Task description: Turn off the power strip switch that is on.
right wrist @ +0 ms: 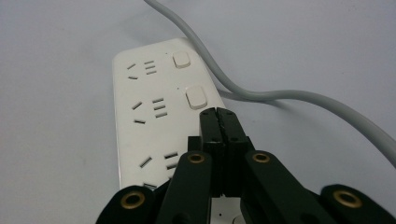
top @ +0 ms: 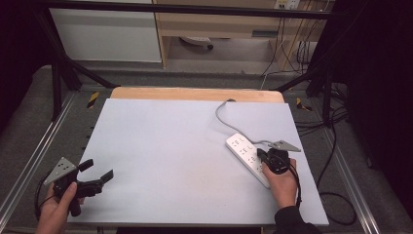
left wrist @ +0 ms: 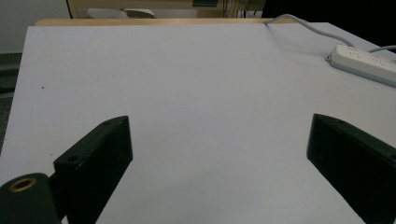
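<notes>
A white power strip (top: 247,158) lies on the right part of the pale table (top: 170,146), its grey cable (right wrist: 280,95) curling off toward the far edge. The right gripper (right wrist: 218,114) sits over the strip's near end with its jaws pressed together, tips just short of the middle rocker switch (right wrist: 196,98), probably ready to press a switch, though whether any has been pressed I cannot tell. The left gripper (top: 95,173) waits at the near left corner, jaws spread wide around nothing, well apart from the strip.
</notes>
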Available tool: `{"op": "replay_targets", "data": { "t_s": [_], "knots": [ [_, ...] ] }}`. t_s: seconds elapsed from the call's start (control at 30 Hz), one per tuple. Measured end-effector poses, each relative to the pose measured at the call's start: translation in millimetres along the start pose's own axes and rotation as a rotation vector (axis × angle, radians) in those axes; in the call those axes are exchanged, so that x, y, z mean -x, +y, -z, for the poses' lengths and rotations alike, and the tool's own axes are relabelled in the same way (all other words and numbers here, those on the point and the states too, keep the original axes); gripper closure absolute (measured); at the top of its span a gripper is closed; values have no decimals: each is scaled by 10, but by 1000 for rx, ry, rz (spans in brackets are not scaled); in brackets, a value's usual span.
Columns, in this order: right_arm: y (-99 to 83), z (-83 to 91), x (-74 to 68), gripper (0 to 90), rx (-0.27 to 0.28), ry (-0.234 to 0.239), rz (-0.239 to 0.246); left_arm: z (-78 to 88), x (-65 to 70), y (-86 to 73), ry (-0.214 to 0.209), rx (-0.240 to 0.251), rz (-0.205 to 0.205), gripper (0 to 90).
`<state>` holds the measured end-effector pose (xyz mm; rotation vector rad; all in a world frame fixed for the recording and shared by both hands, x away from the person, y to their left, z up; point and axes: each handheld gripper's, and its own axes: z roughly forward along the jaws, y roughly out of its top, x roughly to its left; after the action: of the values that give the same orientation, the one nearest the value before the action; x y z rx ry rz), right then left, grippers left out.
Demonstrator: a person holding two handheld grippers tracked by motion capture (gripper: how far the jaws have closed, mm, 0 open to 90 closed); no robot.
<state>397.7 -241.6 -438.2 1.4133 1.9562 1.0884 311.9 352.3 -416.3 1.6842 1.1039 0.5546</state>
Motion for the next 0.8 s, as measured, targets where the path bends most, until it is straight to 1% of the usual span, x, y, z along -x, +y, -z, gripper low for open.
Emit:
{"op": "replay_targets", "data": {
  "t_s": [0.13, 0.53, 0.7, 0.8],
  "knots": [
    [-2, 1, 0, 900, 2, 2, -9, 1, 0, 0, 0, 0, 0, 69],
    [-2, 1, -13, 900, 6, 5, -10, 3, -1, 2, 0, -1, -2, 69],
    [6, 16, -14, 900, 19, 10, -7, 3, -1, 3, -1, 0, -3, 69],
    [12, 28, -21, 900, 27, 16, -16, 3, -1, 3, -1, 0, -3, 69]
  ]
}}
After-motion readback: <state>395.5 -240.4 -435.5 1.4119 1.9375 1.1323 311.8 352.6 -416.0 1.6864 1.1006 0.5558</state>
